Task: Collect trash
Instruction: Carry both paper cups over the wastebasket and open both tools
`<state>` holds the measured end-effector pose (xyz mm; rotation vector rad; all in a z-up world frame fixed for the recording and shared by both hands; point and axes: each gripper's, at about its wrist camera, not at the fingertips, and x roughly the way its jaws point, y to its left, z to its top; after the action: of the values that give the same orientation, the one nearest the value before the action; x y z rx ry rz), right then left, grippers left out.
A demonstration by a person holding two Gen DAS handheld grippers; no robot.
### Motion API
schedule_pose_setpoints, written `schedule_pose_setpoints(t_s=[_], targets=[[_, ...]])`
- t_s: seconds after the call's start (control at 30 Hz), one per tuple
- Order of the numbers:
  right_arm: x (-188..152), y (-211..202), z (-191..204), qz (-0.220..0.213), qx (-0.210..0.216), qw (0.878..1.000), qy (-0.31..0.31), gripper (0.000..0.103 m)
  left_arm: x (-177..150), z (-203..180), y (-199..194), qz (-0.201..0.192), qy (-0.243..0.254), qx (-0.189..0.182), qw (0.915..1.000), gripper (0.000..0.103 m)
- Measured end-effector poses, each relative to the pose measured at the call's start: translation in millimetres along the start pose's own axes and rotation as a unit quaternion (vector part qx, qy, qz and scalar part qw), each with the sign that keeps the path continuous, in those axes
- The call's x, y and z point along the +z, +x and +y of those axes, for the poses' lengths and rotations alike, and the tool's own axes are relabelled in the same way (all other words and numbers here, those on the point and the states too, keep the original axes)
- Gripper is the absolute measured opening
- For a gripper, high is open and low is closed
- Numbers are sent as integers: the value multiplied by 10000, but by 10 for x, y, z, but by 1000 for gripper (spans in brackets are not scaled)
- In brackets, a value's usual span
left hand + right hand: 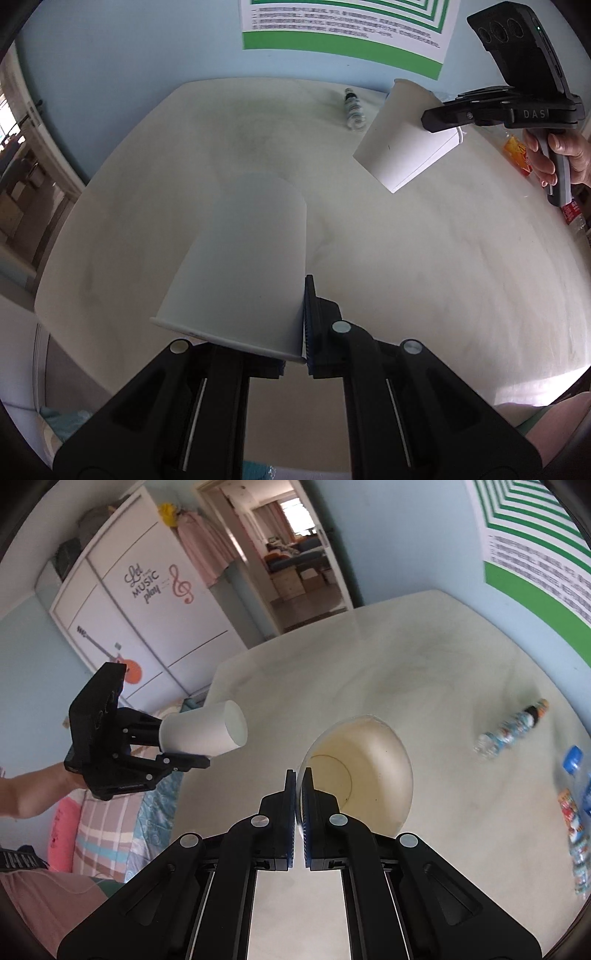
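Note:
Each gripper holds a white paper cup by its rim above the cream table (406, 258). My left gripper (295, 332) is shut on one paper cup (247, 258), whose base points away from the camera; it also shows in the right wrist view (203, 734), held by the left gripper (173, 753). My right gripper (298, 801) is shut on the rim of the other cup (365, 771), whose stained inside faces the camera. This cup (402, 136) and the right gripper (443, 120) show at the upper right of the left wrist view.
A small plastic bottle (354, 109) lies on the table near the wall; it also shows in the right wrist view (511, 733). More bottles with coloured labels lie at the table's right edge (576, 812). A bed with patterned bedding (110, 819) is left of the table.

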<state>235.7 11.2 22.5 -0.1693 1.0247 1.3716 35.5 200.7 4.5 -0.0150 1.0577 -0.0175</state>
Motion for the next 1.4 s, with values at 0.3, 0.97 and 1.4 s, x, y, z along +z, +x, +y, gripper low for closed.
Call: schedule_pose_setpoints(t_s=[0.3, 0.97, 1.4], targets=[[503, 1022, 1232, 453, 974, 9906, -851, 4, -1091, 812, -561, 114, -1054, 710, 9918, 6], [-251, 4313, 3824, 2982, 2103, 9167, -1628, 4, -4288, 2026, -528, 1365, -3799, 702, 9122, 6], [-1582, 5781, 3703, 4181, 1409, 8925, -937, 4, -5403, 2151, 530, 1876, -4129, 103, 8912, 6]])
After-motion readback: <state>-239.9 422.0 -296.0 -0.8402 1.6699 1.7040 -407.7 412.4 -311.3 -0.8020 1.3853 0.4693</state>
